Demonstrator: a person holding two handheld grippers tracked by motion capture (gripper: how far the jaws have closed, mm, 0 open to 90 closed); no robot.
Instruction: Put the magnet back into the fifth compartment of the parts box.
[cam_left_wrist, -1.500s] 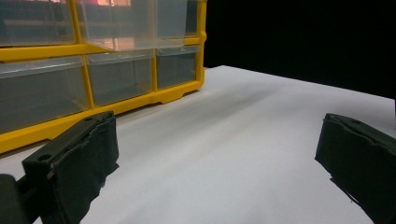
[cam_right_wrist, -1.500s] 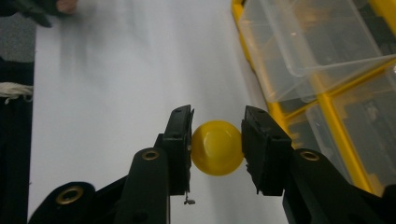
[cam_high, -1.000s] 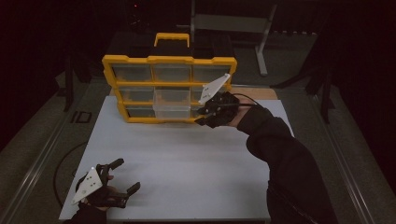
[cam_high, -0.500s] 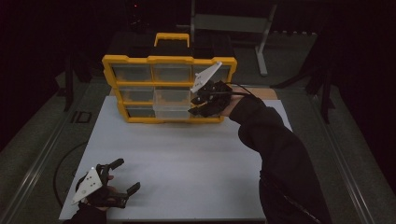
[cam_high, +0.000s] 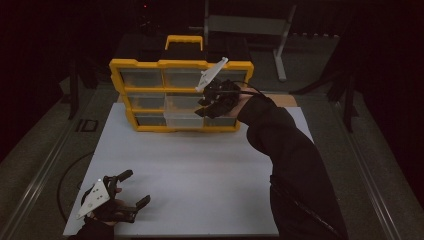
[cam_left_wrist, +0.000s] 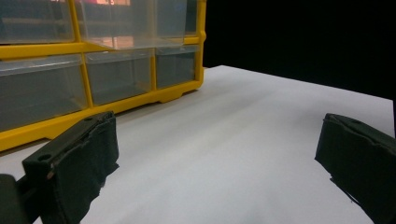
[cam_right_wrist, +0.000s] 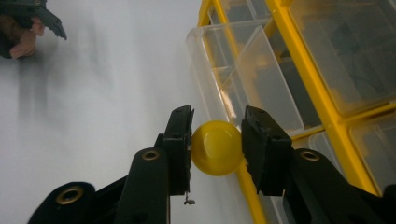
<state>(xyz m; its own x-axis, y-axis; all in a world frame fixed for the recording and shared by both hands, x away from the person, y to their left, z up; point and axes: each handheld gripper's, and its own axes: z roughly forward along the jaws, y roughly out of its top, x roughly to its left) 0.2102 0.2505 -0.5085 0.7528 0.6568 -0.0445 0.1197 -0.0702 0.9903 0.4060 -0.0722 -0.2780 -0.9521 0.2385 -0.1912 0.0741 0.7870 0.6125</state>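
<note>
The right gripper (cam_right_wrist: 215, 140) is clamped on a glossy yellow ball (cam_right_wrist: 216, 148), held just above the pulled-out clear plastic drawer (cam_right_wrist: 243, 79) of the yellow organiser (cam_high: 135, 65), drop not yet done.

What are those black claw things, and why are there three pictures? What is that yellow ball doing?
A person sits at a white table and holds a pinching tool, called a gripper, in each hand. One picture comes from a camera high above the table. The other two come from small cameras riding on the grippers, so you look along their black jaws.

On the table stands a yellow organizer box with clear plastic drawers. One clear drawer is pulled out.

The right gripper is up by the box, and its two jaws squeeze a yellow ball just above that open drawer. Perhaps the ball will go in there, but that is a guess.

The left gripper rests near the front corner of the table with its jaws wide apart and nothing between them.
</note>
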